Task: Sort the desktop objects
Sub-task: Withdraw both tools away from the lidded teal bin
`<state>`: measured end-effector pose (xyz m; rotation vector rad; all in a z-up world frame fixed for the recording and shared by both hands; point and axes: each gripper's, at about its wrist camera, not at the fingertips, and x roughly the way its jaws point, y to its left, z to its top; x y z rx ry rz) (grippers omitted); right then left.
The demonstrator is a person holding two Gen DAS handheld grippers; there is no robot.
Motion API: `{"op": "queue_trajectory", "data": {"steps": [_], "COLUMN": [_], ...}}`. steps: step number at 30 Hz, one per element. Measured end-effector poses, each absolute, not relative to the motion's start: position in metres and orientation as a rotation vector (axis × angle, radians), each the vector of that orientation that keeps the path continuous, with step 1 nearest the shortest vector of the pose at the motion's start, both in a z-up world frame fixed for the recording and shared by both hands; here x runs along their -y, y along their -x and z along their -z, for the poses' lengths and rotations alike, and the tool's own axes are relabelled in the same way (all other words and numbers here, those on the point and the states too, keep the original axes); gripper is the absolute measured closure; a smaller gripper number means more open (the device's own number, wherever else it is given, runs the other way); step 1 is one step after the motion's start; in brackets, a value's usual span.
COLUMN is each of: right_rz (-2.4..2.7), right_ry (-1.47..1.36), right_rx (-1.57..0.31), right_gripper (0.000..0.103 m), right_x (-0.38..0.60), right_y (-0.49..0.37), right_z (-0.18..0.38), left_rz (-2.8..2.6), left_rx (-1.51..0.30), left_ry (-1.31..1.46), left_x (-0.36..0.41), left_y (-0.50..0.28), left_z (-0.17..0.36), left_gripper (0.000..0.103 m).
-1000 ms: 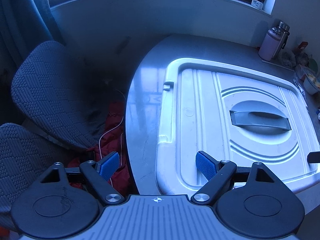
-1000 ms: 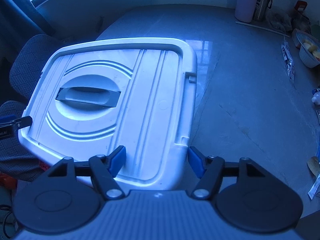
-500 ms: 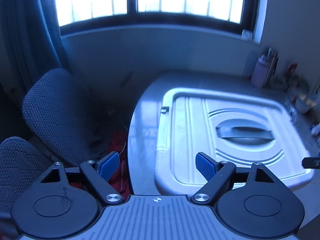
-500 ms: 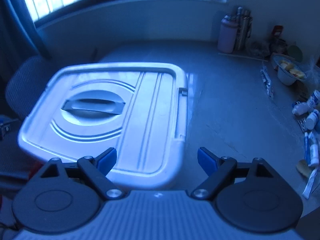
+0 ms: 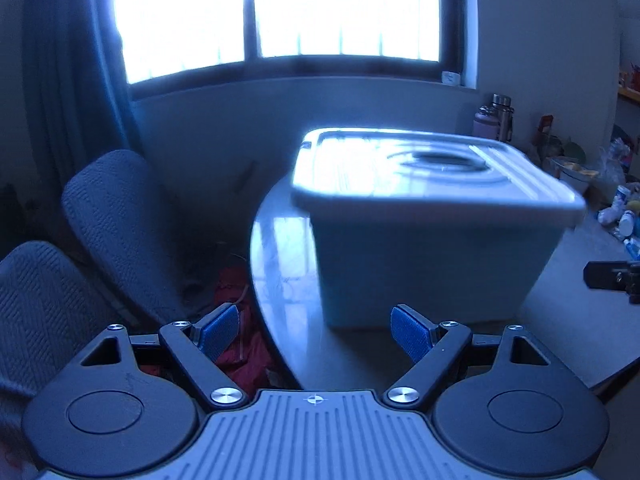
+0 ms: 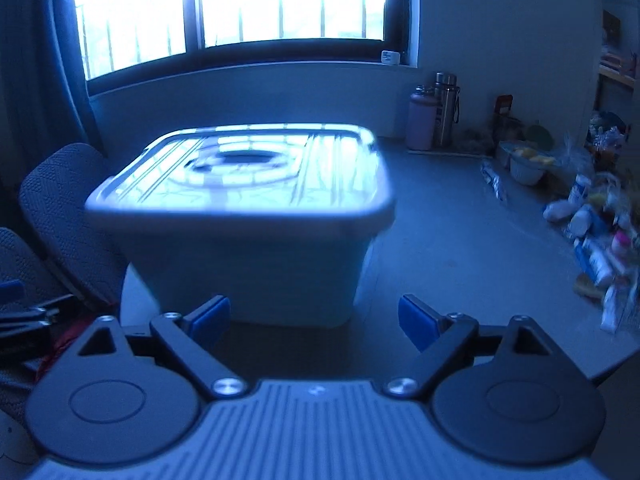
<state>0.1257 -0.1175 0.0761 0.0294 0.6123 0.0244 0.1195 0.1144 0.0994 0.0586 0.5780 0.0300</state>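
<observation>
Left wrist view: we see our left gripper at the bottom, with its two blue pads far apart. The jaws are wide and nothing is between them. They hang over the near edge of the round grey table.

On the table sits a big plastic box with a white lid shut on top. The lid has a dark handle sunk in its middle. The box is a little way in front of the pads, and no pad touches it. The box looks smeared in this view.

To the left of the table are two grey chairs, and something red lies on the floor between them and the table. Behind all that is a bright window with a dark curtain beside it.

Right wrist view: our right gripper is also at the bottom, and its jaws are opening. They are wide, with nothing between them. The box is just ahead of the left pad.

At the back of the table stand a pink bottle and a metal bottle, side by side. Along the right side lies a heap of small things: little bottles, tubes and packets, too blurry to tell apart. A white bowl sits near the back of that heap.
</observation>
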Motion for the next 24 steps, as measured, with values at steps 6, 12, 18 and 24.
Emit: {"op": "queue_trajectory", "data": {"steps": [6, 12, 18, 24], "right_rz": [-0.023, -0.043, -0.038, -0.051], "right_ry": [-0.077, -0.069, -0.058, -0.036], "right_rx": [-0.578, -0.549, -0.540, -0.521], "right_gripper": [0.012, 0.012, 0.012, 0.011], "right_x": [0.105, 0.103, 0.100, 0.095], "right_y": [-0.095, -0.081, -0.071, -0.066], "right_z": [-0.031, -0.013, -0.008, -0.006], "left_rz": [-0.003, -0.003, -0.018, -0.013], "left_rx": [-0.519, -0.492, -0.492, -0.499], "left_ry": [-0.055, 0.020, 0.026, -0.025], "left_x": [-0.101, -0.099, -0.096, -0.093], "left_y": [-0.079, -0.061, -0.054, -0.053], "left_z": [-0.072, -0.056, -0.052, -0.046], "left_gripper": [0.017, 0.017, 0.017, 0.017]}}
